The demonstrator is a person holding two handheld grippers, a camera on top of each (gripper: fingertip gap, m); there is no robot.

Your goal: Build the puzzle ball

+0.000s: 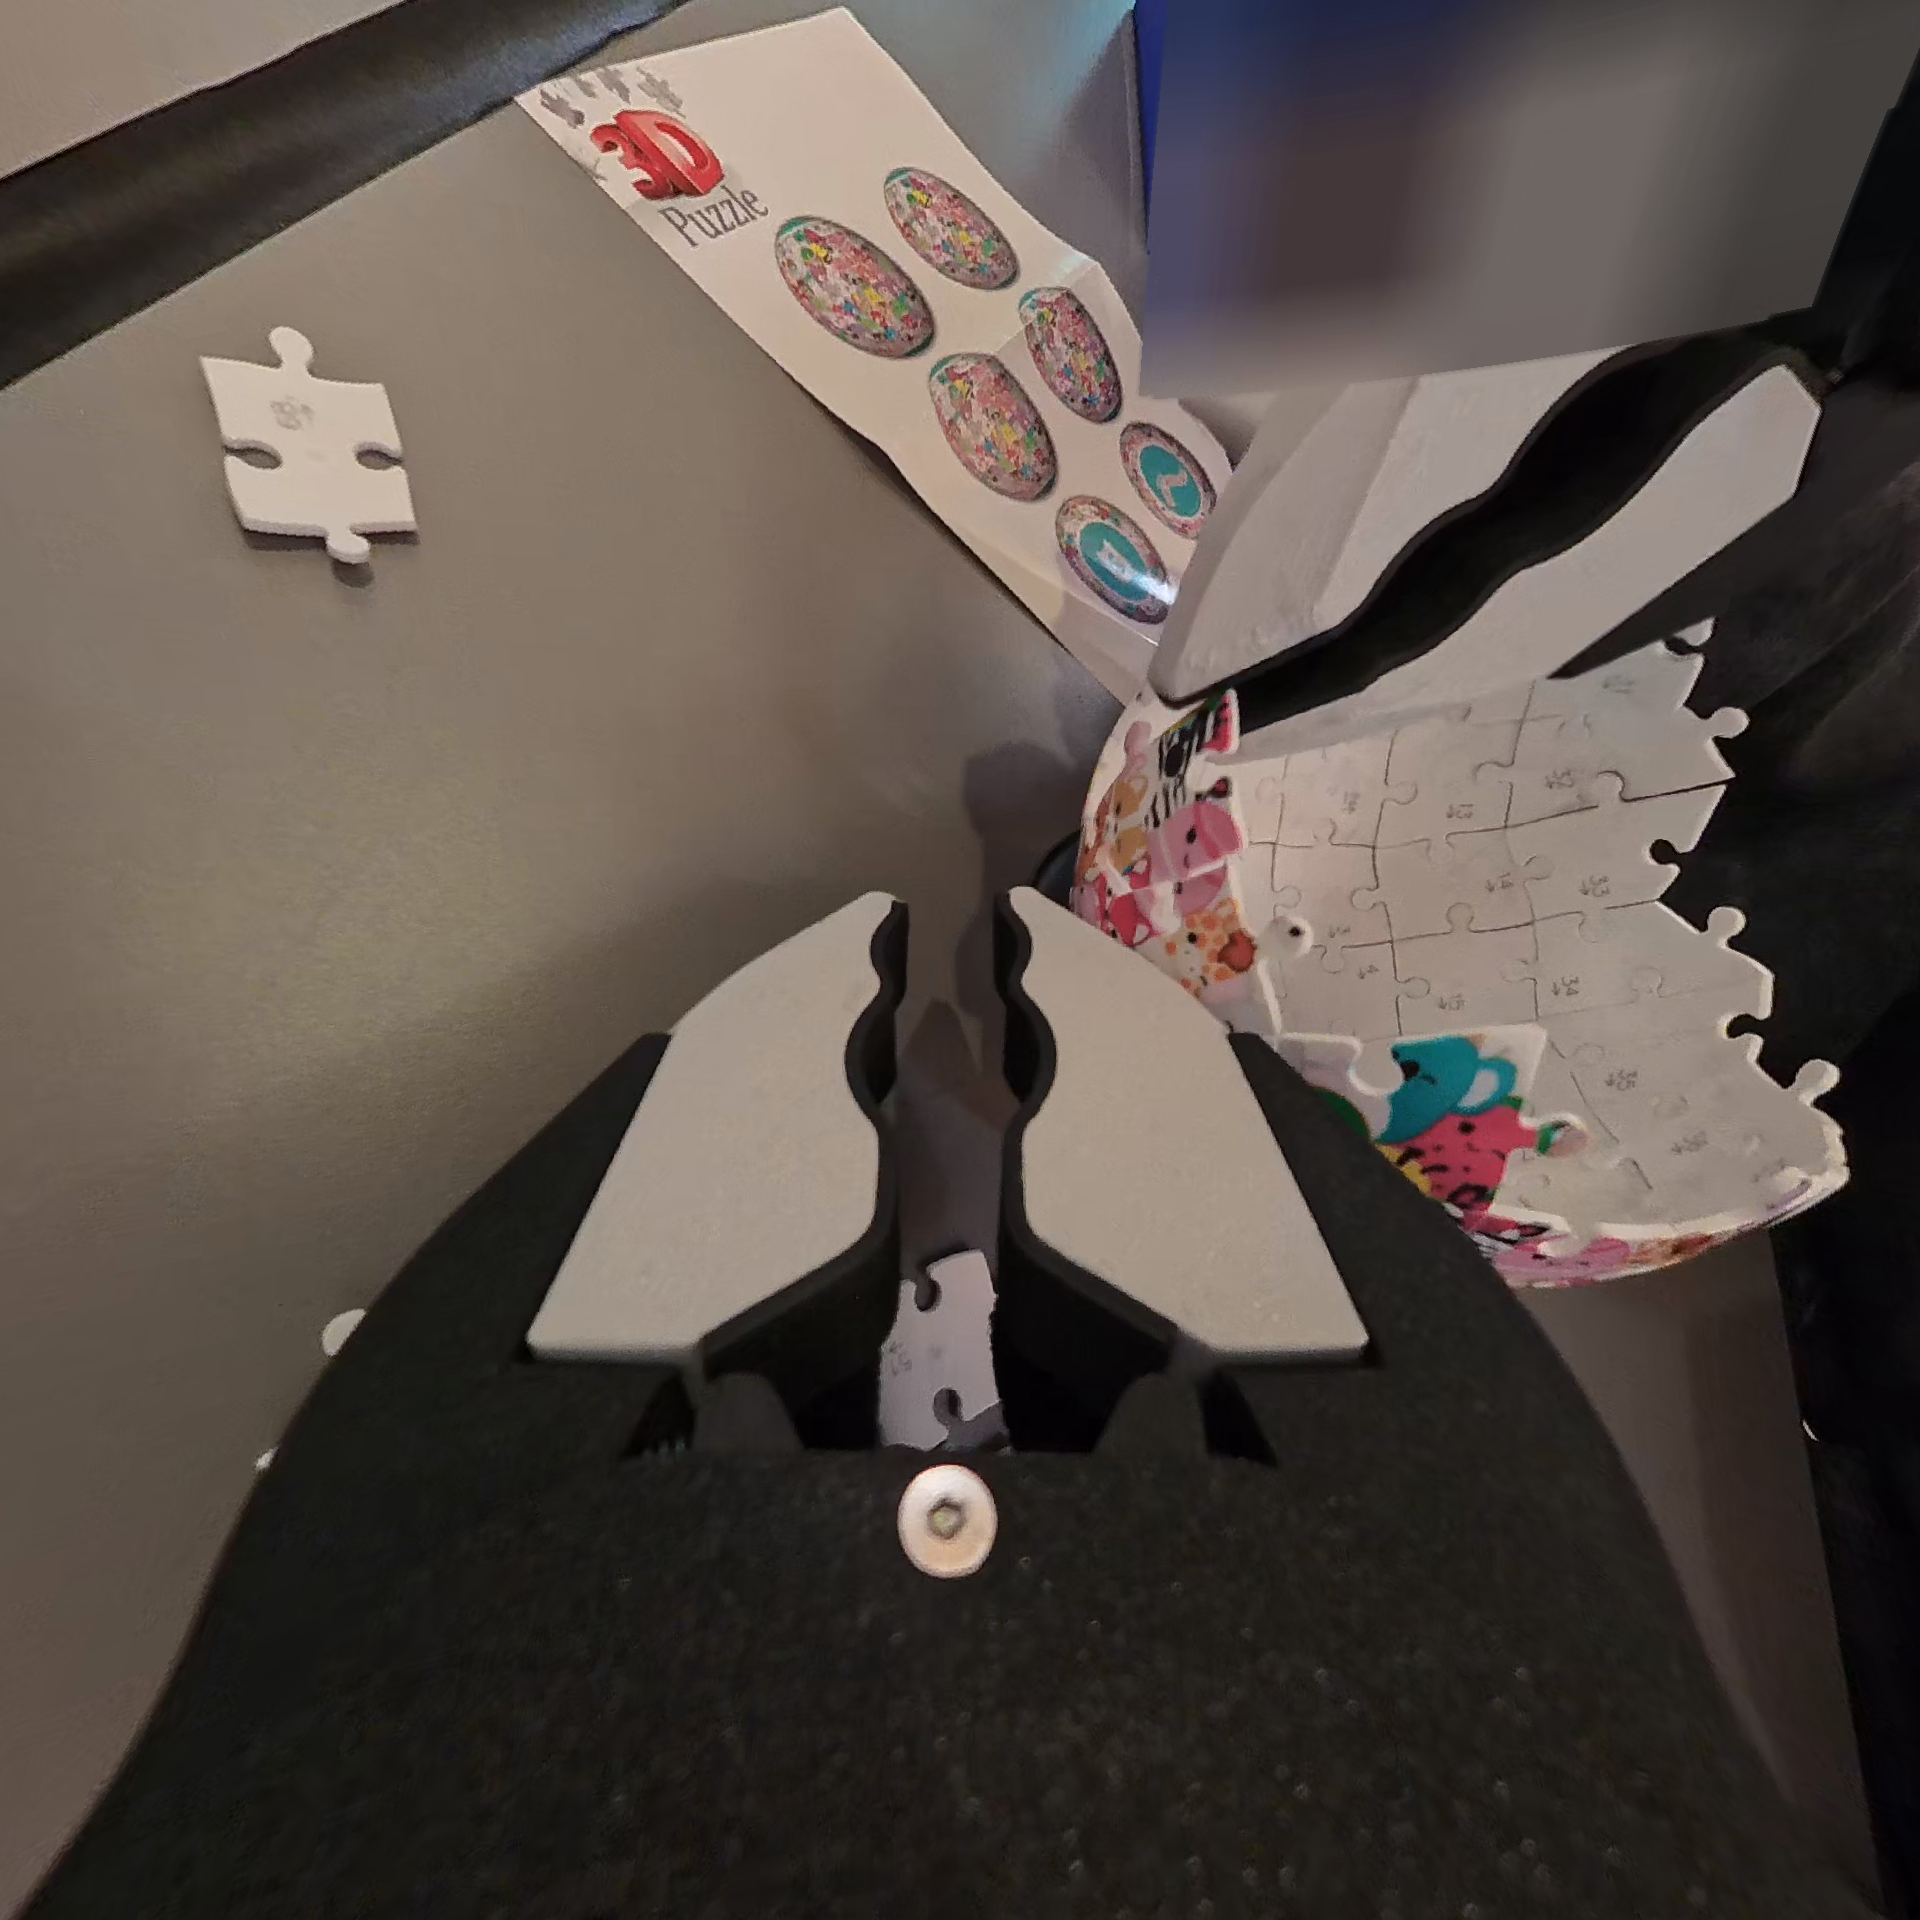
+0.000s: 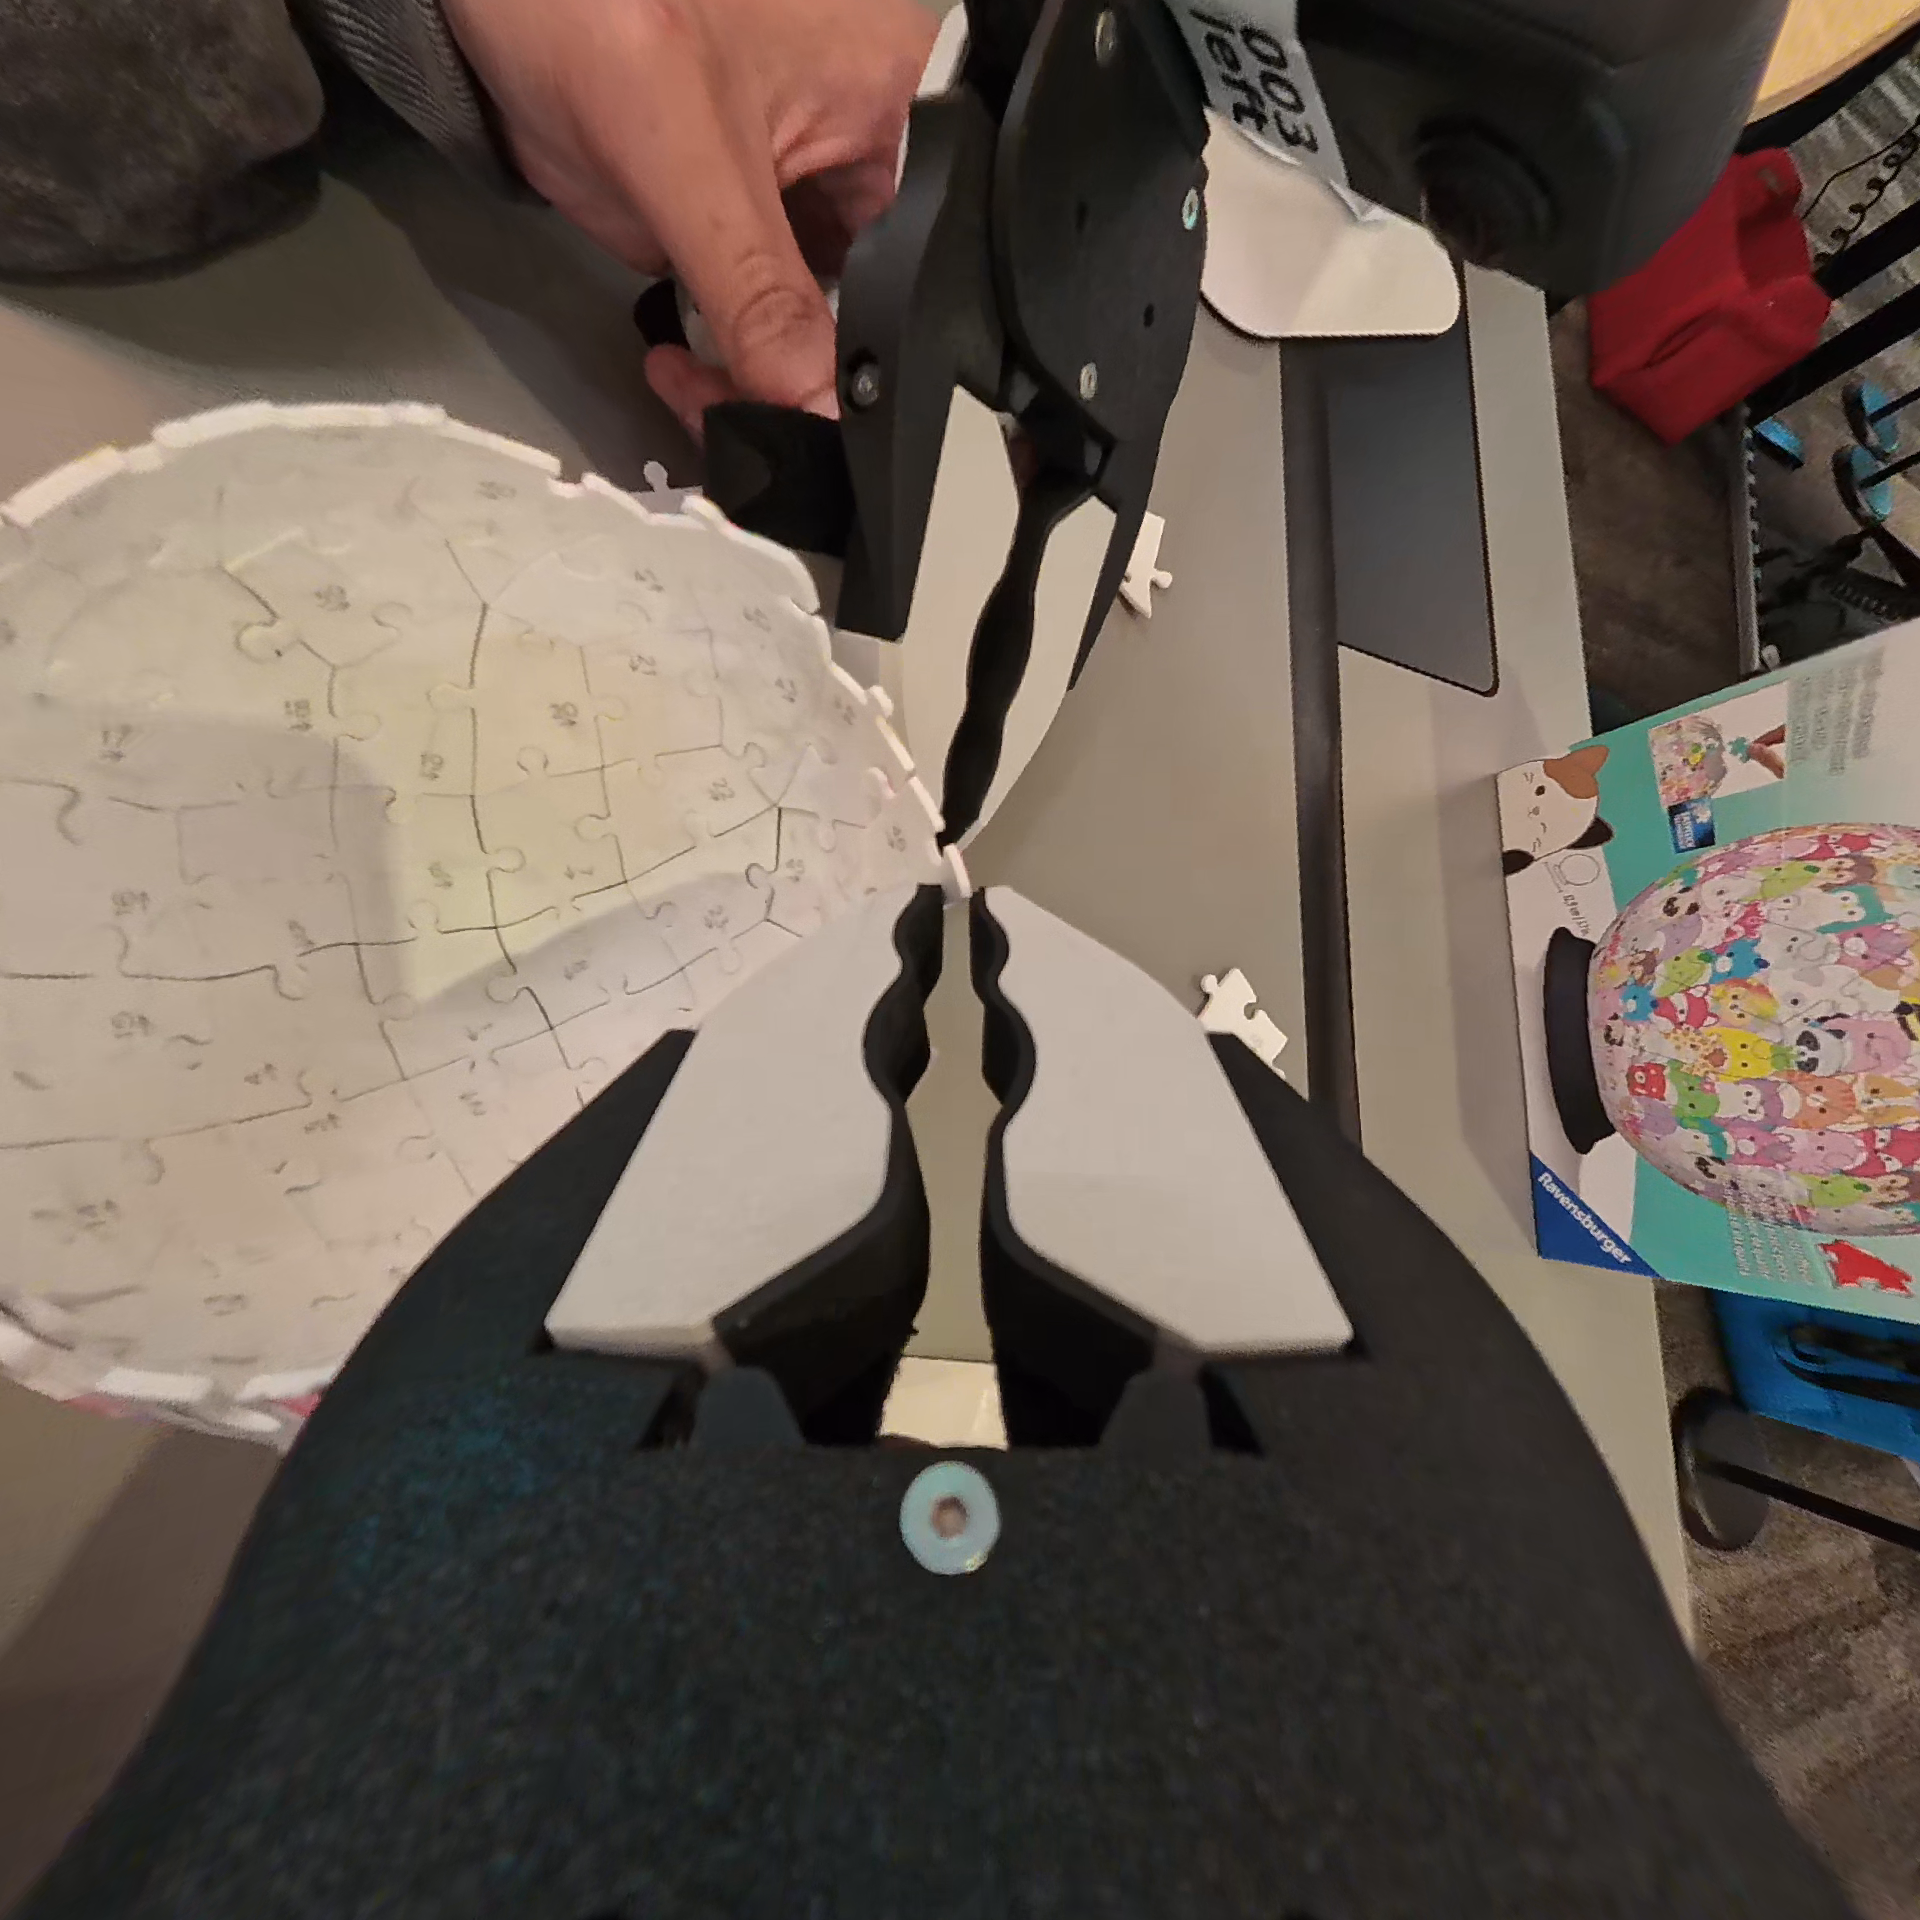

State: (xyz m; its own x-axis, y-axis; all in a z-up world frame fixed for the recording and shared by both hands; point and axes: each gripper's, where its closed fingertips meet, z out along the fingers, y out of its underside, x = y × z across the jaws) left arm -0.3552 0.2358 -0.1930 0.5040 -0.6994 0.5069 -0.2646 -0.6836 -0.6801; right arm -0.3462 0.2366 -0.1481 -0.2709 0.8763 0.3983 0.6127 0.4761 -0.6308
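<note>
Left gripper [image 1: 951,914]: fingers point forward and slightly down, jaws parted by a narrow gap, tips not touching; nothing visibly between the tips. From the right wrist view the same gripper [image 2: 961,821] comes down from the top of frame, its pads nearly closed into a thin wavy slit. A bare hand [image 2: 717,177] grips its handle, one finger curled over the trigger, with a grey ribbed cuff at the wrist. Right gripper [image 2: 948,902]: jaws almost together, a thin slit between the tips, which sit just beside the left gripper's tips. From the left wrist view it [image 1: 1205,681] enters from upper right, angled down-left.
</note>
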